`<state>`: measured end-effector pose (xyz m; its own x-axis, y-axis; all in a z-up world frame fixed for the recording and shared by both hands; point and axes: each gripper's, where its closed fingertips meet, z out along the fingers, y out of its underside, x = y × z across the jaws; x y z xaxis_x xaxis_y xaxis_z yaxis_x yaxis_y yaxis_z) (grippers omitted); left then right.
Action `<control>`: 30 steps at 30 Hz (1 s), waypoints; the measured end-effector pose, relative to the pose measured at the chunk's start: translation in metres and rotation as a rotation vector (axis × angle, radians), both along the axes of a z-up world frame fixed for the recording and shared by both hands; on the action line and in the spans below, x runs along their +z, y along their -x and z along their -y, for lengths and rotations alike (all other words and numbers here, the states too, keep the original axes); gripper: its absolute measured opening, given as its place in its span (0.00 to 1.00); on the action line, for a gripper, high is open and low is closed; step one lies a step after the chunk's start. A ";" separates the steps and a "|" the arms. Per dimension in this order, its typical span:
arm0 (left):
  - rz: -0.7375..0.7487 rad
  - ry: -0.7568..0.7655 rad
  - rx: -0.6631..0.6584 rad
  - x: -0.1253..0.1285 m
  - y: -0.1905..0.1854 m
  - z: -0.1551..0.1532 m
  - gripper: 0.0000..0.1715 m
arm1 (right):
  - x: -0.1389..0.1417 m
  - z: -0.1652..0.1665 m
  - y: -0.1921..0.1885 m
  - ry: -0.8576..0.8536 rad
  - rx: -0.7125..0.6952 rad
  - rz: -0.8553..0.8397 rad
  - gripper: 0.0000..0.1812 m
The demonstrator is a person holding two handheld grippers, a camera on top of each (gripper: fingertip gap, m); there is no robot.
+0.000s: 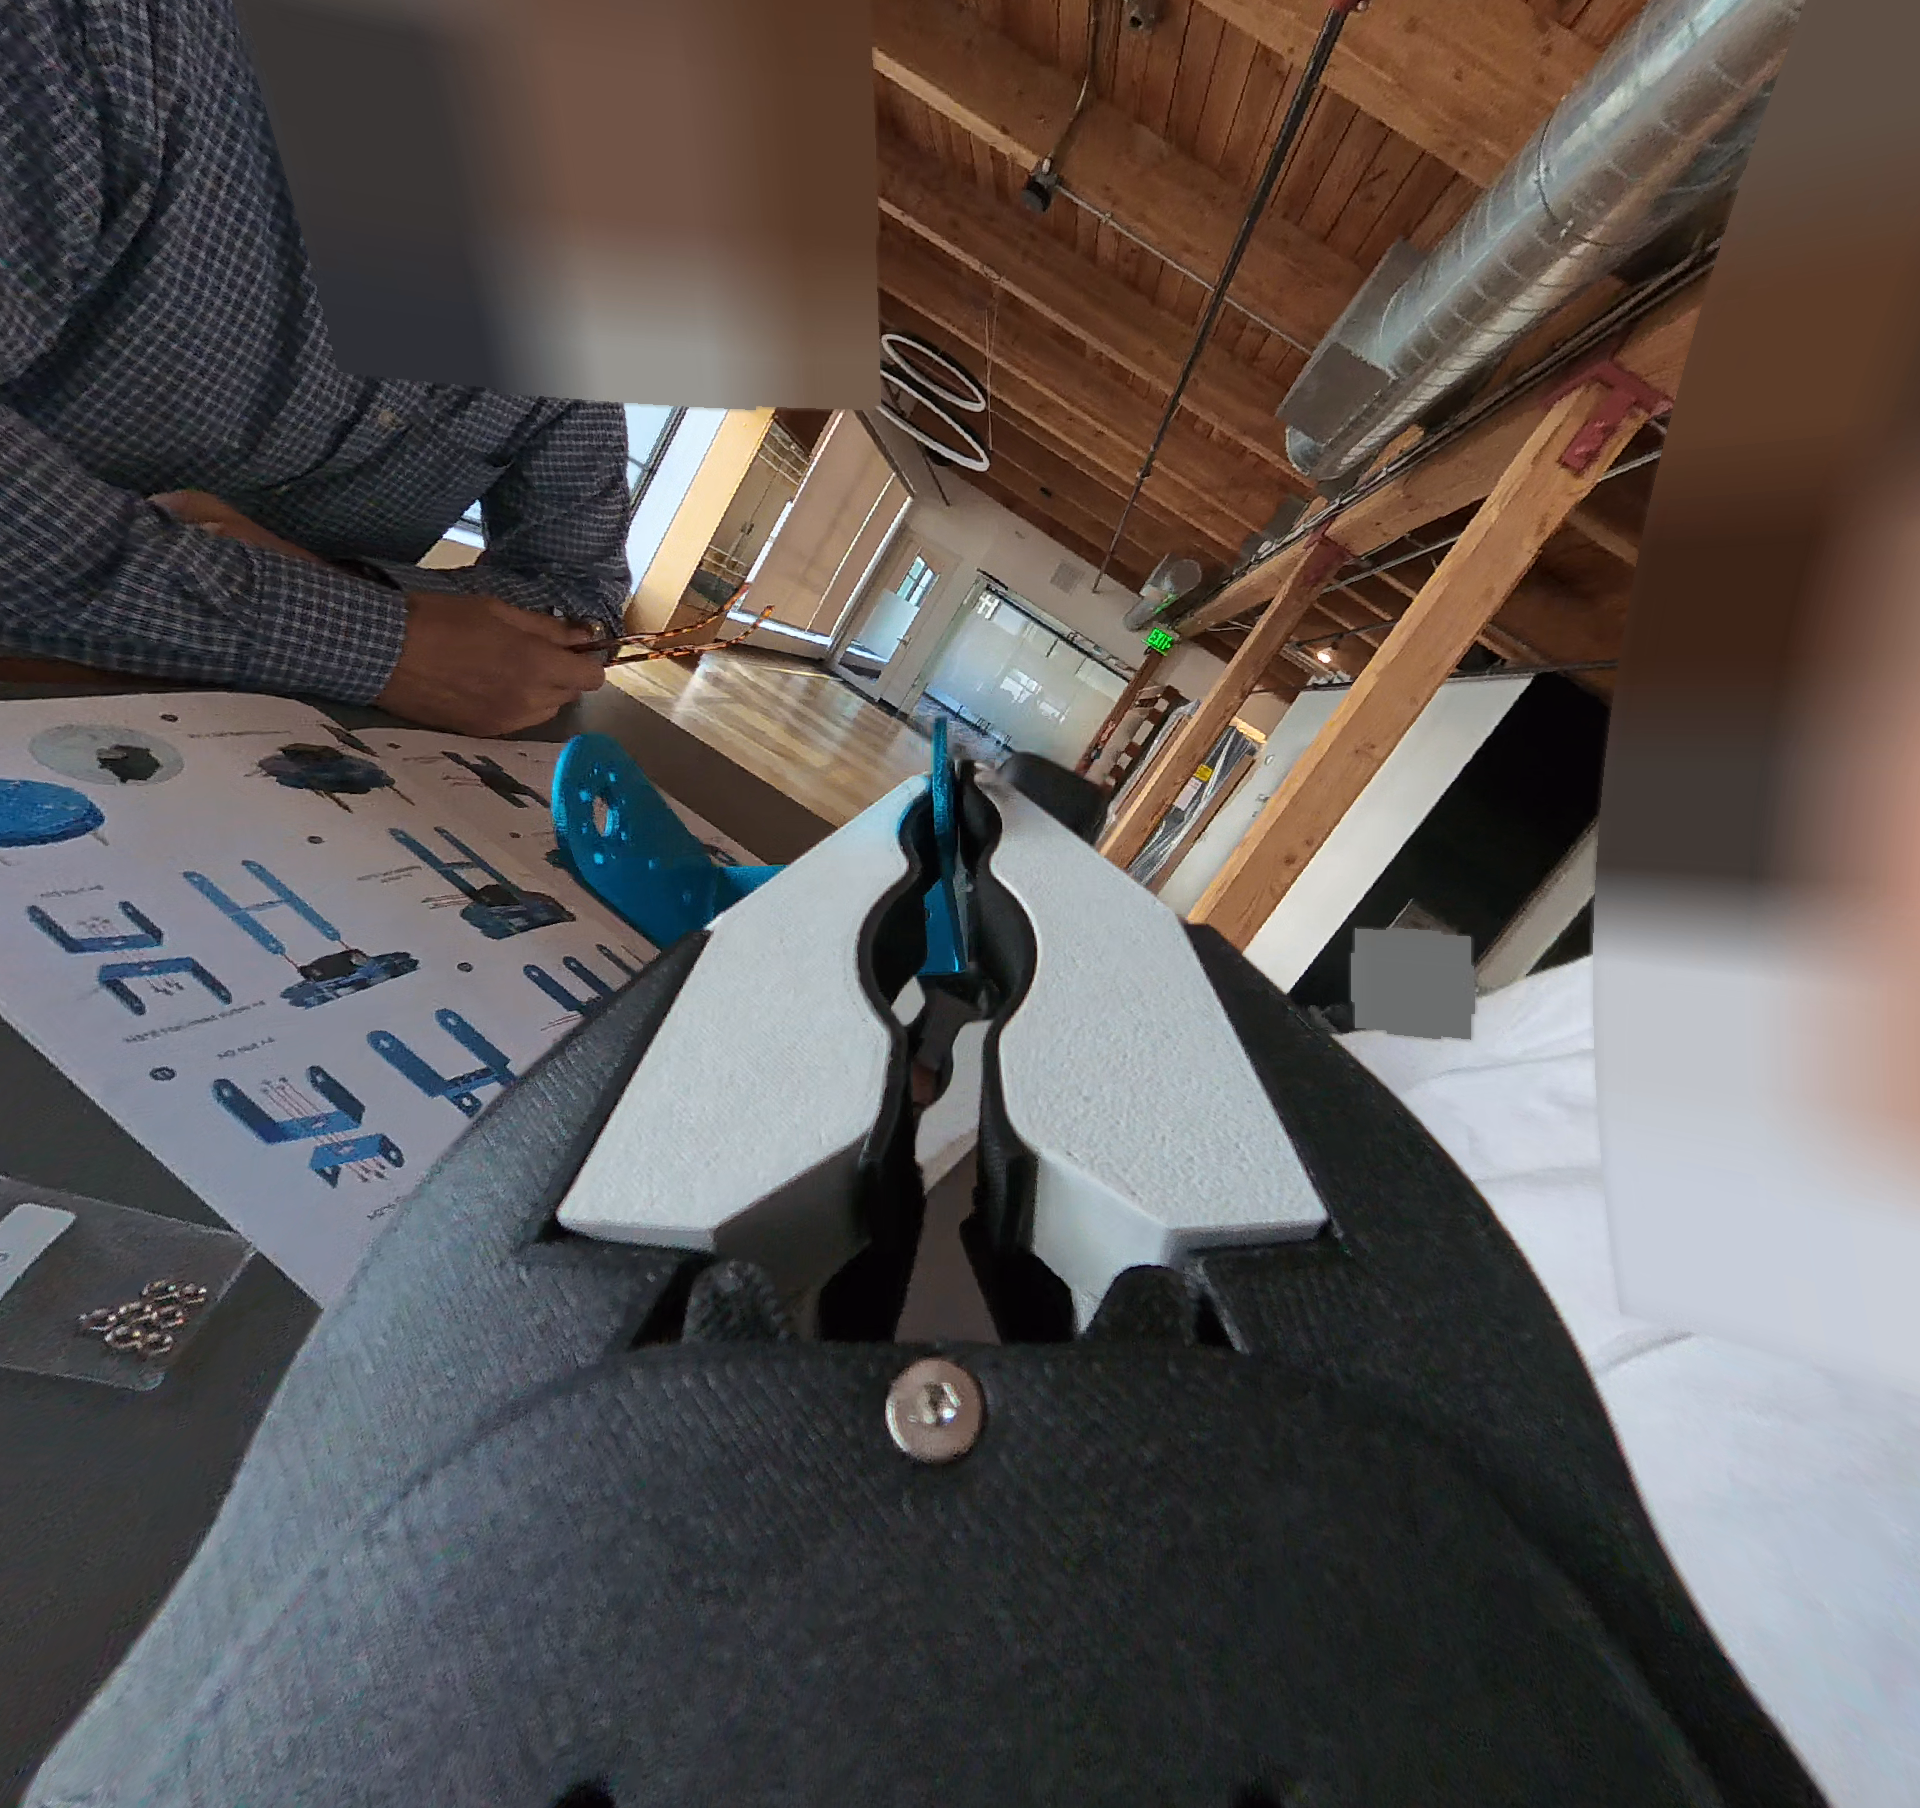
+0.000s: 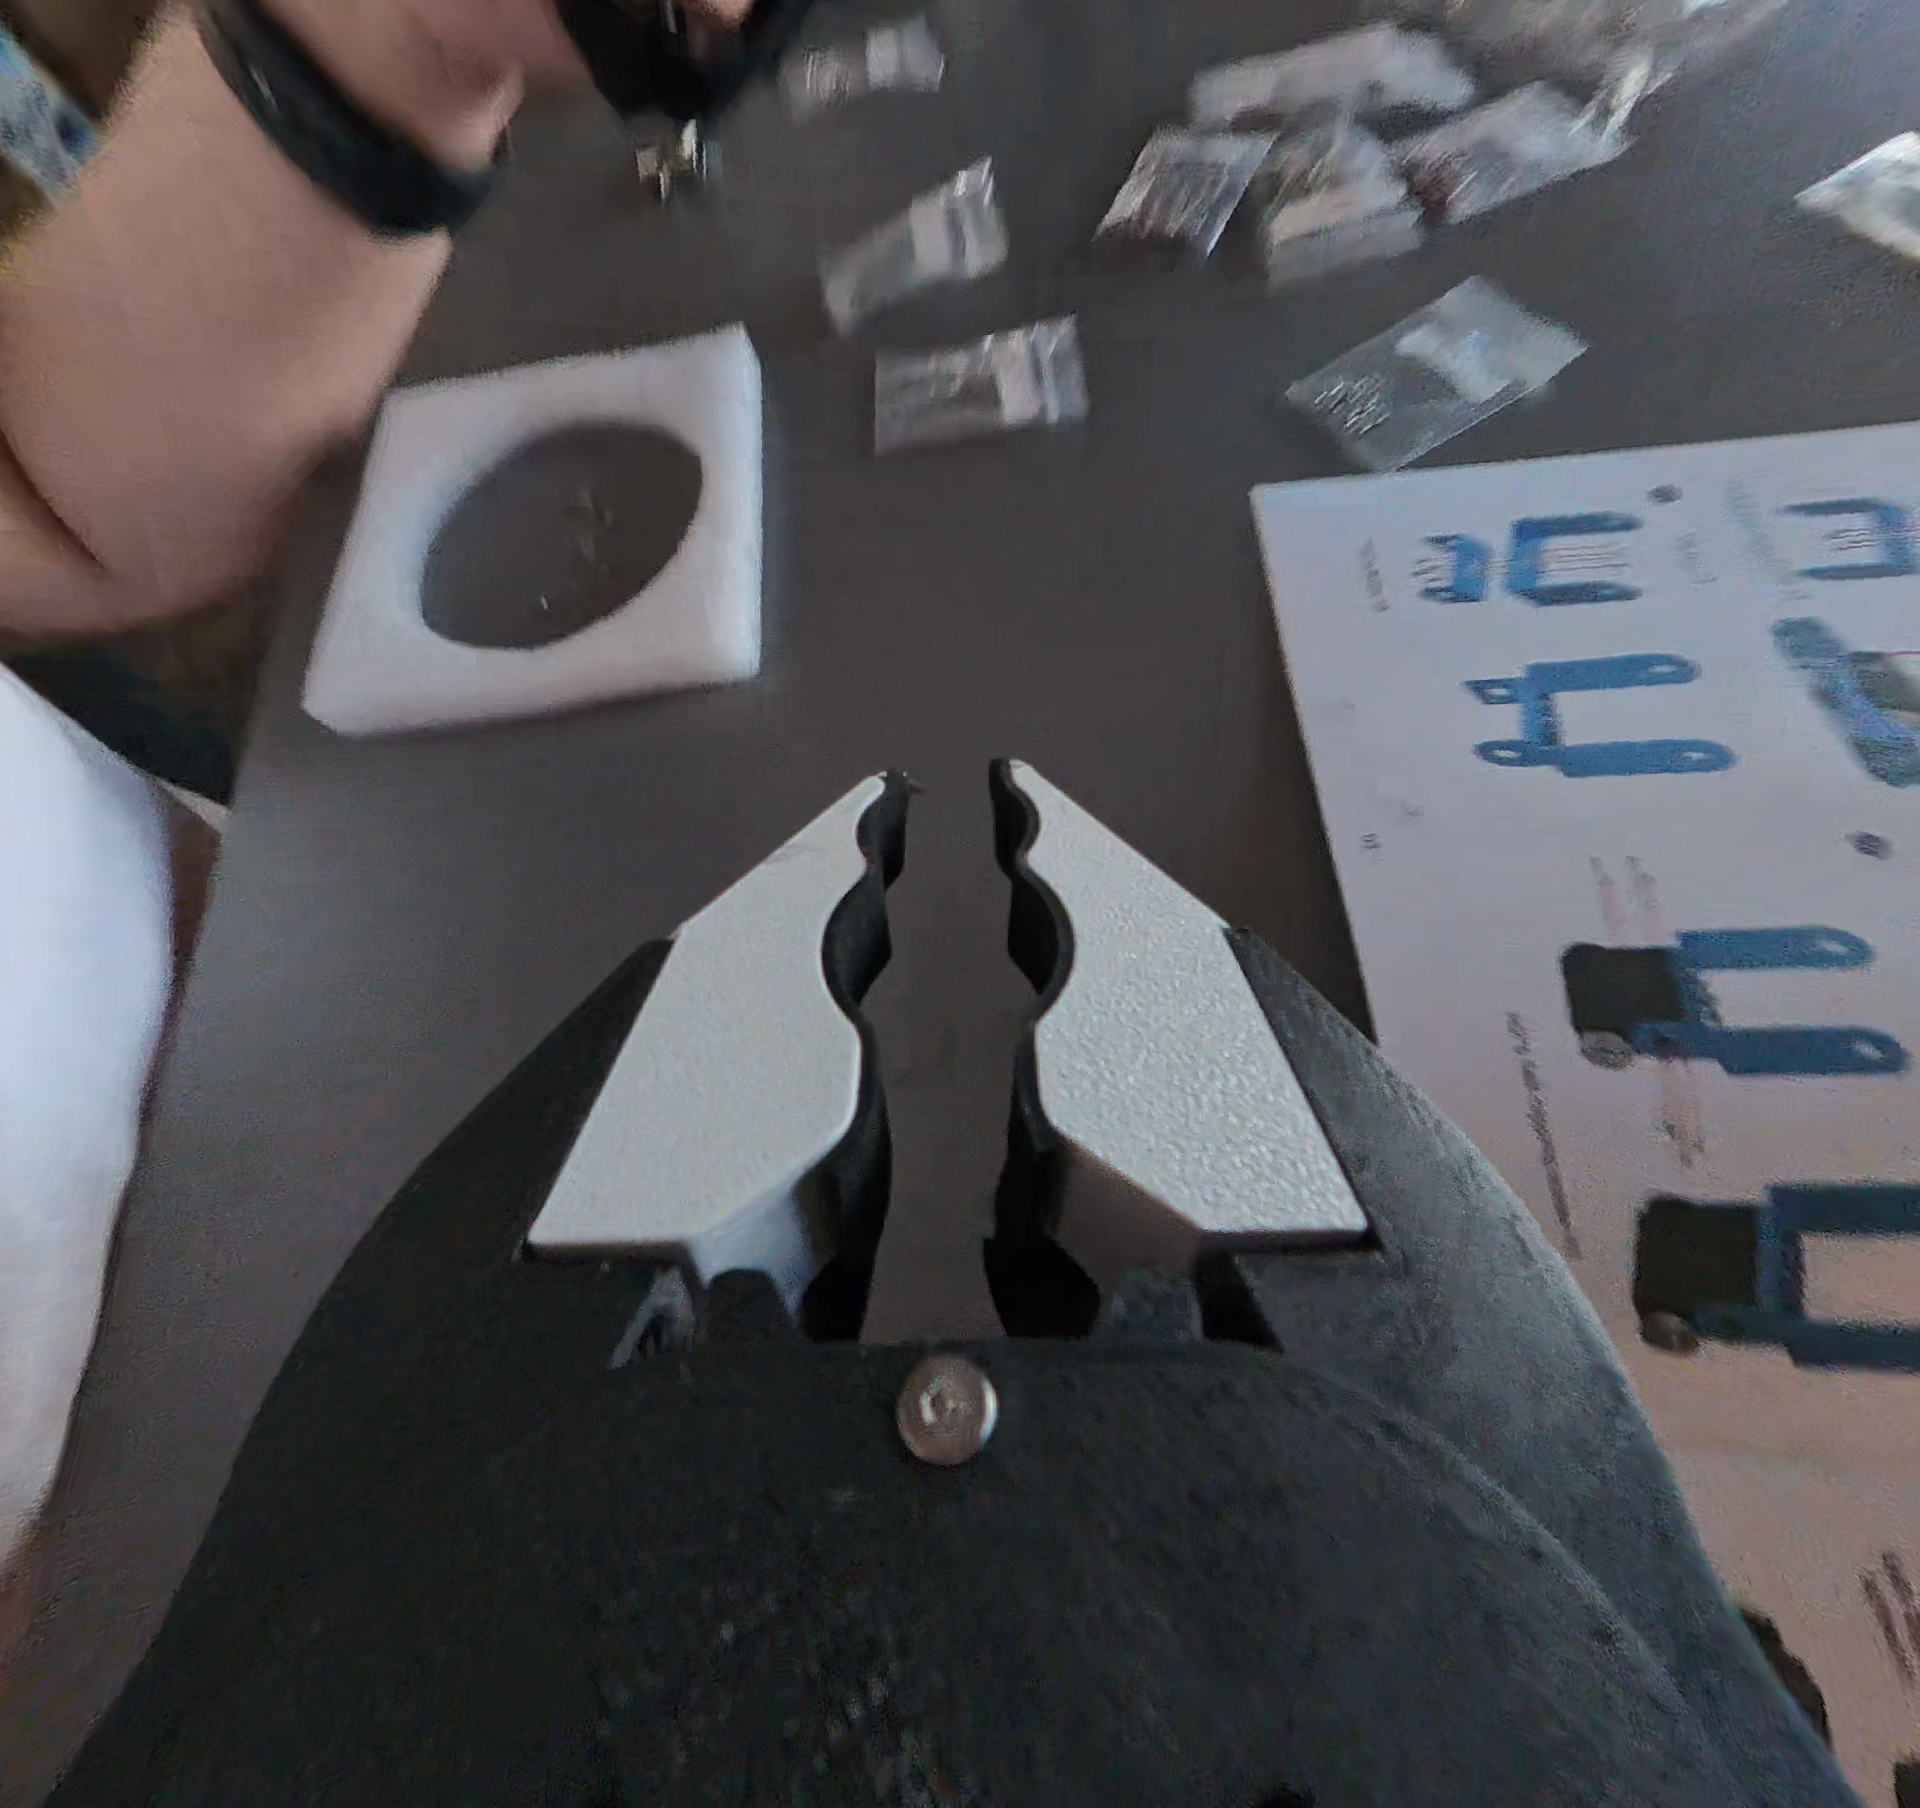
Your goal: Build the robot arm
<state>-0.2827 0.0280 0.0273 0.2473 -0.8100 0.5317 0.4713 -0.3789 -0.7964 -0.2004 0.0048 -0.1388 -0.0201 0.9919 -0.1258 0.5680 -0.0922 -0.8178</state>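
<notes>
My left gripper (image 1: pixel 951 802) is shut on a thin blue metal bracket plate (image 1: pixel 943 875), held edge-on and raised above the dark table (image 1: pixel 83 1509). A rounded blue plate with holes (image 1: pixel 623 849), part of the same blue piece or just beside it, shows to the left of the fingers. My right gripper (image 2: pixel 948 787) is slightly open and empty, above the dark table (image 2: pixel 987 615). A white foam square with a round cutout (image 2: pixel 561 532) lies ahead and to its left. The right wrist view is blurred by motion.
A white instruction sheet with blue part drawings lies on the table (image 1: pixel 260 927) (image 2: pixel 1621 823). Several clear bags of small hardware lie beyond (image 2: pixel 1247 200), and one is near me (image 1: pixel 135 1311). A hand with a black wristband (image 2: pixel 343 96) holds a dark object. A person in a checked shirt (image 1: pixel 208 408) sits opposite. About 20 centimetres separates my left fingertips from my right.
</notes>
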 end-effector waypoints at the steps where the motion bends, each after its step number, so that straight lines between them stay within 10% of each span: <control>1: 0.006 -0.004 0.005 0.001 0.002 0.000 0.00 | -0.007 0.004 0.004 -0.001 0.033 0.036 0.10; 24: -0.052 0.026 -0.013 -0.012 -0.012 -0.003 0.00 | -0.030 0.010 0.010 -0.010 0.084 0.133 0.01; 30: -0.393 0.053 -0.131 -0.059 -0.071 0.009 0.00 | -0.030 0.008 -0.048 -0.033 0.018 0.217 0.01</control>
<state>-0.2117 0.0194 -0.0316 0.3369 -0.8219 0.4594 0.0805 -0.4609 -0.8838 -0.1522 -0.0032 -0.1692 -0.0142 0.9952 -0.0966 0.7324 -0.0554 -0.6786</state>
